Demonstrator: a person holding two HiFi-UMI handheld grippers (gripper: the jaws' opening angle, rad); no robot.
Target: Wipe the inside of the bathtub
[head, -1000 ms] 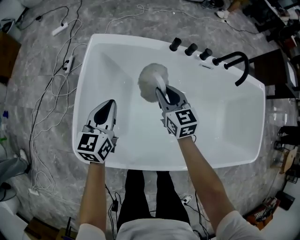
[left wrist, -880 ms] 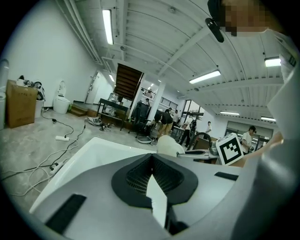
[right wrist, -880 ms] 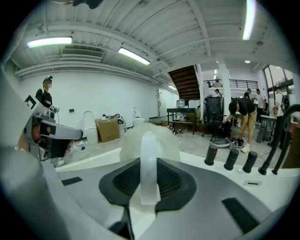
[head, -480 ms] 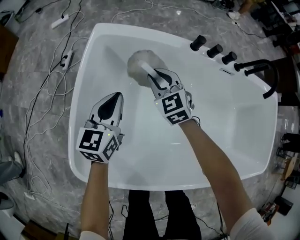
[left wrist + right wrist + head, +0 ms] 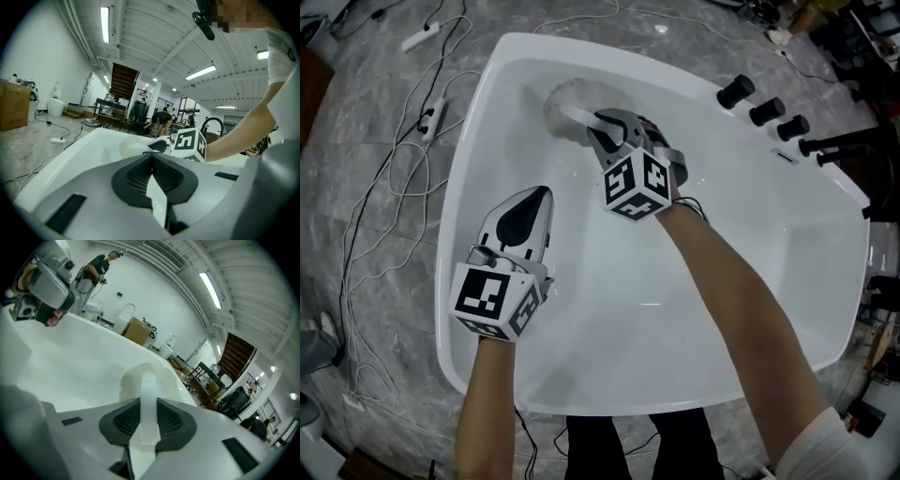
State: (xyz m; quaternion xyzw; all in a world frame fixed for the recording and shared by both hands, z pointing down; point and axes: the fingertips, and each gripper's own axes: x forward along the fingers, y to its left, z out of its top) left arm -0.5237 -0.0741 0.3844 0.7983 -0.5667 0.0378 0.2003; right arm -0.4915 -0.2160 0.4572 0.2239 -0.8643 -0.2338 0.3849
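Observation:
A white bathtub (image 5: pixel 469 141) fills the head view. My right gripper (image 5: pixel 602 131) is shut on the white handle of a round fluffy brush (image 5: pixel 564 105), whose head presses against the tub's far left inner wall. In the right gripper view the brush (image 5: pixel 140 380) sticks out past the jaws onto the white tub wall (image 5: pixel 70 366). My left gripper (image 5: pixel 525 211) hovers over the tub's left side, shut and holding nothing. In the left gripper view my left gripper (image 5: pixel 151 159) has its jaws together, with the brush (image 5: pixel 133 147) and the right gripper's marker cube (image 5: pixel 190 143) beyond.
Black tap knobs (image 5: pixel 764 111) and a black spout (image 5: pixel 834 145) sit on the tub's far right rim. White cables and power strips (image 5: pixel 427 117) lie on the grey marble floor to the left. Boxes, a toilet and people stand far off in the room.
My right gripper has swept the brush from the tub's middle toward its far left corner. The left gripper stays roughly where it was over the tub's left side.

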